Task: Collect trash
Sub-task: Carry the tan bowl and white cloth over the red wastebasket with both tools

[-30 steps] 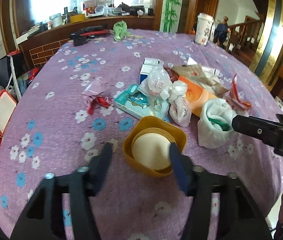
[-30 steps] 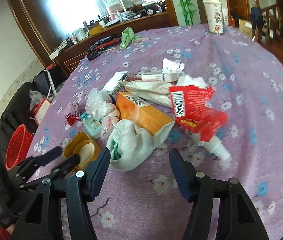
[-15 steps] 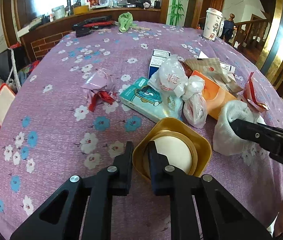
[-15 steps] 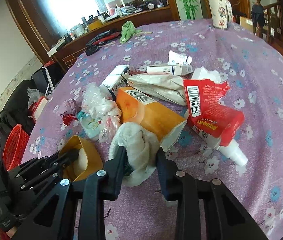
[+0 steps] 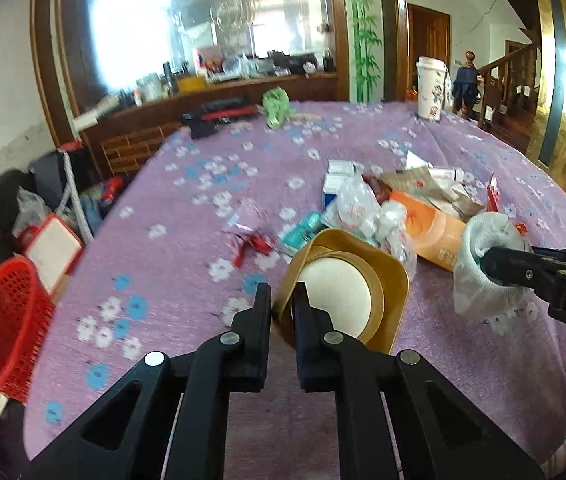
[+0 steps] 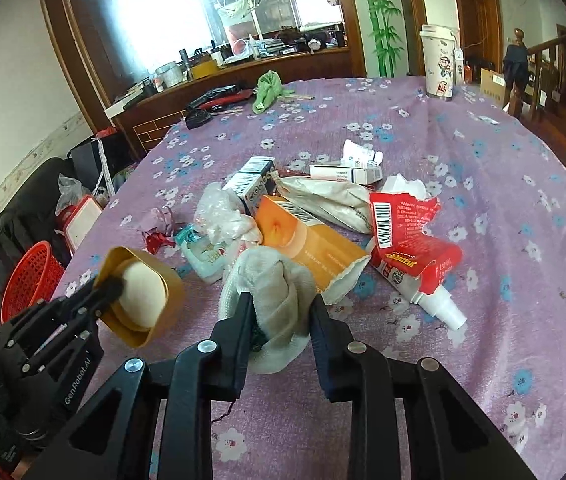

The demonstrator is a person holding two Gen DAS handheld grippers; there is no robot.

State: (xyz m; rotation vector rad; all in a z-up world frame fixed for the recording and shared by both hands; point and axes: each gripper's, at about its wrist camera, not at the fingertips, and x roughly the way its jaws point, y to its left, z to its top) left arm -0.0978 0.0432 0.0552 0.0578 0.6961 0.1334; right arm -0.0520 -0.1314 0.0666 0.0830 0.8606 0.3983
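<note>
Jaws of left gripper (image 5: 282, 300) clamp yellow bowl (image 5: 363, 276) rim; right gripper (image 6: 279, 312) pinches white sock (image 6: 271, 280), seemingly lifted.

Near edge of the surface (image 6: 503, 360), right of the right gripper (image 6: 279, 300): bare cloth, open passage. Far half of the surface is mostly bare too; only a green cloth (image 6: 267, 88), dark tools (image 6: 211, 98) and a tall paper cup (image 6: 439, 64) stand along its back edge.

Middle blocked by a trash pile: orange carton (image 6: 307, 244), red torn packet (image 6: 407, 232), white spray bottle (image 6: 435, 304), clear bags (image 6: 223, 216), small boxes (image 6: 251, 180).

Left of the pile, a strip of bare cloth runs to the edge, broken by a red-and-pink wrapper (image 5: 249, 236). Beyond that edge, a red basket (image 5: 3, 320) sits low.
</note>
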